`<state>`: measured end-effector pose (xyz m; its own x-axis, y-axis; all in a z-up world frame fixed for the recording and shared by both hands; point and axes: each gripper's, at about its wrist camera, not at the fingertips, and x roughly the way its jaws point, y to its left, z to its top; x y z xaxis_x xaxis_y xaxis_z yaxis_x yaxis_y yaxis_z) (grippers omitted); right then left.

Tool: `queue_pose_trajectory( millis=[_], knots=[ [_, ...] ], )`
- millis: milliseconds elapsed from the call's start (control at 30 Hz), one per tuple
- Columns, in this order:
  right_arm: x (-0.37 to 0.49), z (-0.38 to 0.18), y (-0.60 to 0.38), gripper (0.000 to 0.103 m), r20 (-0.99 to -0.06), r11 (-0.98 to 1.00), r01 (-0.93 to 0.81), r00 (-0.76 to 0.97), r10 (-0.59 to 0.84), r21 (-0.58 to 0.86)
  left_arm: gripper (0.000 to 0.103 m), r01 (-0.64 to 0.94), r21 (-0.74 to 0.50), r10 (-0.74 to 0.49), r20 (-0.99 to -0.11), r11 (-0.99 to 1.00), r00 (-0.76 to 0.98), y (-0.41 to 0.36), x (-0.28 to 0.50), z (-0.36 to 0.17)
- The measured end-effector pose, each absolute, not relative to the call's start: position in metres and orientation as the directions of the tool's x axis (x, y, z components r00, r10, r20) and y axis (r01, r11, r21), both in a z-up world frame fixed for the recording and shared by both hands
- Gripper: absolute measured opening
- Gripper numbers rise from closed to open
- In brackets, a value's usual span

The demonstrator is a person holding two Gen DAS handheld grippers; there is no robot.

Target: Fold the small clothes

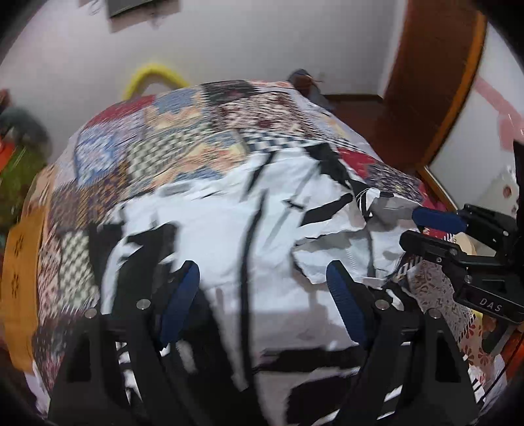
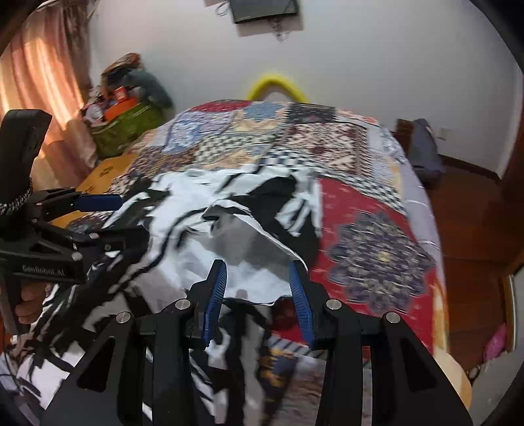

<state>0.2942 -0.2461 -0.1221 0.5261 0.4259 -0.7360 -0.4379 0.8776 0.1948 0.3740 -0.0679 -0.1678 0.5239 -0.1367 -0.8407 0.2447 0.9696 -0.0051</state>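
- A white and black garment (image 1: 229,229) lies rumpled on a patchwork bedspread (image 1: 183,137).
- Left gripper (image 1: 262,295): jaws wide apart over the garment, holding nothing.
- Right gripper (image 2: 257,291): jaws partly parted, nothing gripped, a folded edge of cloth just beyond them.

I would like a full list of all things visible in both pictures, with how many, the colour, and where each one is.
garment: one, white with black pattern, spread on the bed
bedspread: one, patchwork of many colours, covers the bed
yellow tube: one, behind the bed by the wall
green basket: one, full of things, beside the curtain
curtain: one, pink, far left
screen: one, dark, on the wall
left tongs: black with blue pads, open above the garment
right tongs: same colours, open at the garment's edge
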Motion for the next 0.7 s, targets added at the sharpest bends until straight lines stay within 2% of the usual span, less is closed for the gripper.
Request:
queue_pose_trajectory(
  millis=[233,333,433,600,700],
  knots=[
    [0.283,-0.114,-0.298,0.036,-0.667,0.853,-0.381,0.535,0.518,0.357,0.080,0.333,-0.030,-0.210,-0.828,0.942,0.520,-0.115,0.385,-0.169],
    [0.275,-0.107,-0.307,0.036,-0.646,0.853,-0.380,0.558,0.521,0.358,0.080,0.338,0.031,-0.161,-0.836,0.941,0.525,-0.128,0.394,-0.176],
    [0.276,-0.107,-0.308,0.036,-0.665,0.874,-0.378,0.572,0.481,0.306,0.078,0.314,0.094,-0.095,-0.838,0.945,0.537,-0.131,0.407,-0.186],
    [0.287,-0.125,-0.305,0.036,-0.700,0.881,-0.364,0.544,0.463,0.301,0.029,0.274,0.140,-0.024,-0.854,0.951,0.520,-0.116,0.426,-0.200],
    [0.291,-0.130,-0.296,0.036,-0.708,0.879,-0.376,0.533,0.464,0.293,0.028,0.213,0.140,0.015,-0.865,0.967,0.501,-0.090,0.434,-0.203]
  ],
)
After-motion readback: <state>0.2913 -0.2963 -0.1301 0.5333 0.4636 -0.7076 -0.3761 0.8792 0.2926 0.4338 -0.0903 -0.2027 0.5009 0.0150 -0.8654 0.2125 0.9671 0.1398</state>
